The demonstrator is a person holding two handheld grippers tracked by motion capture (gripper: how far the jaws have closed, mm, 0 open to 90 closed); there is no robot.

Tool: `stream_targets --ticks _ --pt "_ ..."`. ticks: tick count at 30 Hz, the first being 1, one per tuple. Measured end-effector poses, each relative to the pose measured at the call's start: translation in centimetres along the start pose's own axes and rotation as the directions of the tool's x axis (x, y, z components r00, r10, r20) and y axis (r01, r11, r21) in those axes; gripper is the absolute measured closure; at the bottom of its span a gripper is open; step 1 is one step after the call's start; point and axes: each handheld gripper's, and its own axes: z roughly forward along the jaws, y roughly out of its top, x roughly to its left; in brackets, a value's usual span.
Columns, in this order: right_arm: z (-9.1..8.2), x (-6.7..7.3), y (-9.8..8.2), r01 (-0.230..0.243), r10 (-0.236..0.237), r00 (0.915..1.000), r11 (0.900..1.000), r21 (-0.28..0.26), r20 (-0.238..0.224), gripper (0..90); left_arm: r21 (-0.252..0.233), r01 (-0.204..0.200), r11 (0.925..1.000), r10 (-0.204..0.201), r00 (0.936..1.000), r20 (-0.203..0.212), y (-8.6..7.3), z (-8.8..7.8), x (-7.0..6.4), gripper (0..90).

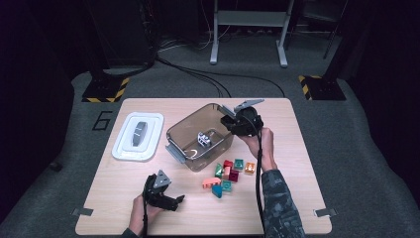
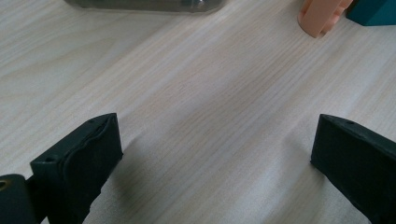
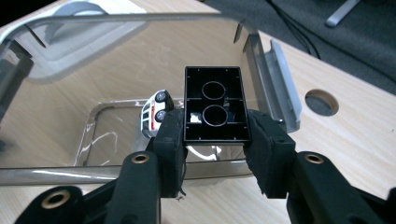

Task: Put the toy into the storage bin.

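Right gripper [image 3: 215,140] clamps a black block [image 3: 214,105] over the clear bin [image 3: 140,18]; left gripper [image 2: 215,149] rests spread wide, holding nothing

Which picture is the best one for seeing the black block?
The right gripper view: the black building block sits close up between the right gripper pads, hollow underside facing the camera, above the clear plastic bin. In the high view it is too small and dark to tell from the gripper.

My fingers [image 3: 170,135] cover the lower sides of the black brick [image 3: 215,105], which hides part of the toy car [image 3: 155,113] in the clear bin [image 3: 140,21]. Beyond the bin, the white lid [image 3: 70,11] is cut by the frame edge.
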Motion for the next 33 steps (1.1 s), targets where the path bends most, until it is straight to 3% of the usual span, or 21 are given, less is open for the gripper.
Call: stream_targets --ticks 3,16,23,28,33 --pt "0.3 0.0 0.0 -0.001 0.001 1.0000 0.999 0.034 0.006 59.0 0.000 0.000 1.0000 0.000 1.0000 0.000 0.0 0.0 0.0 1.7" --pt "0.6 -0.4 -0.4 -0.018 0.016 0.9996 0.996 0.092 0.022 58.7 0.000 0.001 1.0000 -0.001 1.0000 0.000 0.0 0.0 0.0 1.7" --pt "0.7 -0.4 -0.3 -0.032 0.031 0.9994 0.994 0.100 0.016 57.7 0.000 0.001 1.0000 -0.001 1.0000 0.000 0.0 0.0 0.0 1.7" --pt "0.4 -0.3 -0.4 -0.037 0.036 0.9992 0.995 0.096 0.017 51.4 0.000 0.001 1.0000 -0.001 1.0000 0.000 0.0 0.0 0.0 1.7" --pt "-0.5 0.0 -0.8 -0.039 0.039 0.9992 0.998 0.047 0.012 34.8 0.001 -0.001 1.0000 0.001 1.0000 0.000 0.0 0.0 0.0 1.7"
